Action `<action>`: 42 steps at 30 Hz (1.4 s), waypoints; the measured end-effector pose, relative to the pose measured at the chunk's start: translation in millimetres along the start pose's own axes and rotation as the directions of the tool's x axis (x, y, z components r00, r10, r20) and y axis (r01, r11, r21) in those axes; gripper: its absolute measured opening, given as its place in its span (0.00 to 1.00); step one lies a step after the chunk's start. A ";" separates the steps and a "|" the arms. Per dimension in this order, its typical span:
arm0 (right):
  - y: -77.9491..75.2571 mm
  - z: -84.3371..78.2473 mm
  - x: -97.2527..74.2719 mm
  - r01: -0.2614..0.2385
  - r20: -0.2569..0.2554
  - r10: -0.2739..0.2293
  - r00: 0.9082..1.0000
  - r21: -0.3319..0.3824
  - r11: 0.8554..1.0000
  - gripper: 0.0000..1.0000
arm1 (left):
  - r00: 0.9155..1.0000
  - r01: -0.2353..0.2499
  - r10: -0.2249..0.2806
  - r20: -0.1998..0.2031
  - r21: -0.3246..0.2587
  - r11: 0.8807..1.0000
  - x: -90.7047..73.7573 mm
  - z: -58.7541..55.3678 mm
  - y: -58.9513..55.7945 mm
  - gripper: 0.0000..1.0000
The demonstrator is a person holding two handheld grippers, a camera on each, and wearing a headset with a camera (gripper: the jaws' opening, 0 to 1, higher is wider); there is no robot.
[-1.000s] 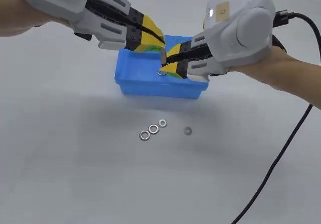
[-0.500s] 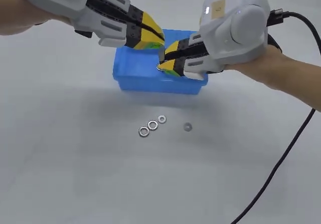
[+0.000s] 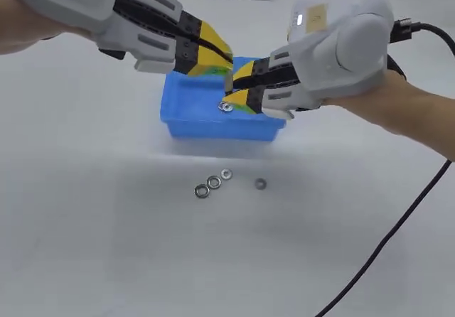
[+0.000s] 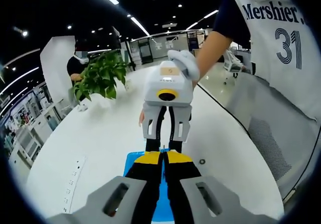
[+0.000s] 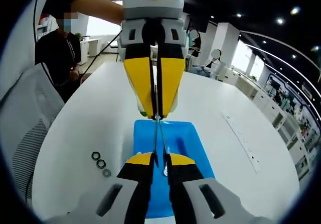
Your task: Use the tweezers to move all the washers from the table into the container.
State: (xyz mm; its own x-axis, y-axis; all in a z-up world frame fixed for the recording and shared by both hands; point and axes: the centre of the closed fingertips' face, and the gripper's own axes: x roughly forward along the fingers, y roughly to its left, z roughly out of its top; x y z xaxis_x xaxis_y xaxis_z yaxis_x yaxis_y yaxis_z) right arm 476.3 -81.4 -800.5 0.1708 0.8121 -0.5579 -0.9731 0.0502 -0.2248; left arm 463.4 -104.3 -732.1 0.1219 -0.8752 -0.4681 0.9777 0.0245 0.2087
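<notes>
Tweezers (image 5: 156, 133) along container's (image 5: 191, 148) length (roughly)

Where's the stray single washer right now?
In the head view, the single washer lies on the table, just right of the row of three washers, on the near side of the container.

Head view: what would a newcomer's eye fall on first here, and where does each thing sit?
First, the left gripper and right gripper, their yellow jaws meeting tip to tip over the blue container, with slim tweezers running between them. A washer sits just below the right gripper's tips. Four loose washers lie on the white table in front of the container.
</notes>
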 end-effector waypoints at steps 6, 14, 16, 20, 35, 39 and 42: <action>16.7 10.1 -23.6 0.022 0.012 -0.022 1.000 -0.023 0.999 0.12 | 1.000 0.007 -0.007 0.008 0.049 0.999 0.6 23.9 -19.5 0.05; 40.7 2.1 -45.0 0.038 -0.006 -0.038 0.999 -0.022 0.999 0.12 | 0.999 0.031 -0.033 0.032 0.051 0.998 15.0 40.3 -46.3 0.05; 48.1 -2.7 -50.2 0.046 -0.009 -0.046 0.999 -0.006 0.999 0.12 | 0.998 0.039 -0.041 0.037 0.045 0.998 18.6 42.1 -52.7 0.05; 64.5 -11.6 -54.2 0.045 -0.009 -0.045 0.999 0.033 0.998 0.12 | 0.997 0.054 -0.056 0.048 0.031 0.998 29.0 42.6 -69.6 0.05; 94.4 -45.3 -39.1 0.008 -0.045 -0.003 0.999 0.107 0.994 0.12 | 0.997 0.067 -0.065 0.038 -0.048 0.997 50.3 17.1 -97.6 0.05; 95.0 -52.7 -31.6 -0.005 -0.056 0.012 0.998 0.114 0.993 0.12 | 0.998 0.062 -0.060 0.030 -0.065 0.996 54.9 8.3 -97.2 0.05; 95.6 -55.3 -28.3 -0.013 -0.055 0.019 0.998 0.122 0.993 0.12 | 0.998 0.060 -0.057 0.031 -0.075 0.995 57.1 4.9 -95.0 0.05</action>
State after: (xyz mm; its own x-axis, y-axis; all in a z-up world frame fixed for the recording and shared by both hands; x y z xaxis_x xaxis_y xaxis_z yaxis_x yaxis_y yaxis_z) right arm 387.0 -131.8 -850.4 0.1601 0.7800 -0.6049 -0.9868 0.1102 -0.1190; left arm 376.6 -159.0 -774.4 0.0602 -0.8896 -0.4527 0.9933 0.0083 0.1156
